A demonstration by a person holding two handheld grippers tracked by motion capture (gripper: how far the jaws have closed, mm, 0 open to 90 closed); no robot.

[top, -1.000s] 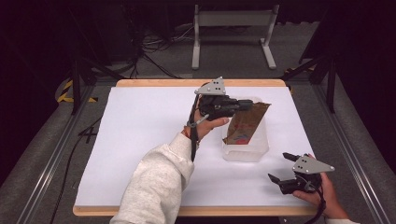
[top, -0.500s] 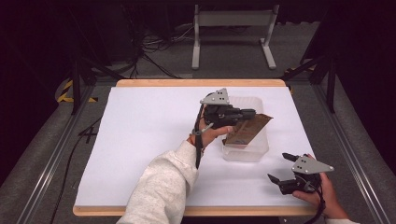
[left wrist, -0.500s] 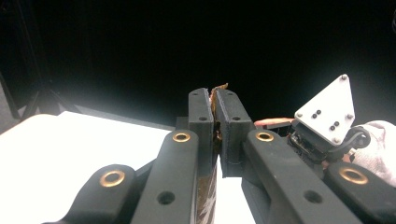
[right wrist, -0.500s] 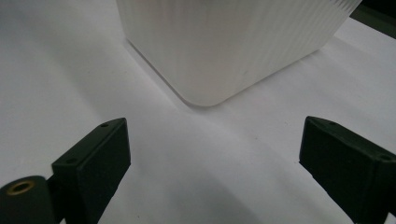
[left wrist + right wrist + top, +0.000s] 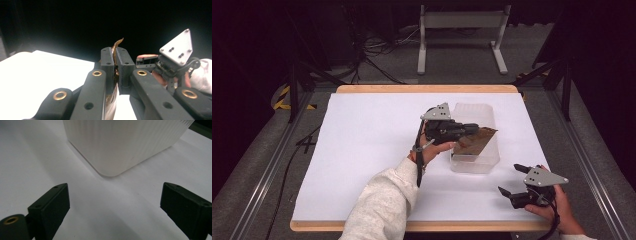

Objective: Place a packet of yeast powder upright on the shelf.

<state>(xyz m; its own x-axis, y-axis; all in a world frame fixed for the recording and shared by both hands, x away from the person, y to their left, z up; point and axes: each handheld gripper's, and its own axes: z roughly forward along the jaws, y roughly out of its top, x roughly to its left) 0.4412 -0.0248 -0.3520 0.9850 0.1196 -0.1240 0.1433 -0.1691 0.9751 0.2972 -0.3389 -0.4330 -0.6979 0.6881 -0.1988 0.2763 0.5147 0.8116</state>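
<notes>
High view: left tool (image 5: 473,129) hangs over the clear plastic bin (image 5: 486,162), which stands on the white-covered bench (image 5: 362,150), right of centre.
Left tool state: jaws pressed together on a thin brown packet (image 5: 477,141); in the left gripper view the packet's edge (image 5: 117,45) pokes up between the pinched jaws.
Packet position: tilted, one end clamped, the rest sloping down into the bin's open top; whether it touches the bin floor cannot be told.
Bin contents: something reddish lies low inside, too blurred to name.
Right tool: (image 5: 514,180) near the bench's front right corner, just beside the bin, jaws spread wide with nothing between them; the right gripper view looks at the bin's ribbed corner (image 5: 117,150).
Step in hand: by my reading, lowering the packet into the bin.
Next move: likely calls for the packet to sit inside the walls, then the left jaws to part and lift clear without dragging it out.
</notes>
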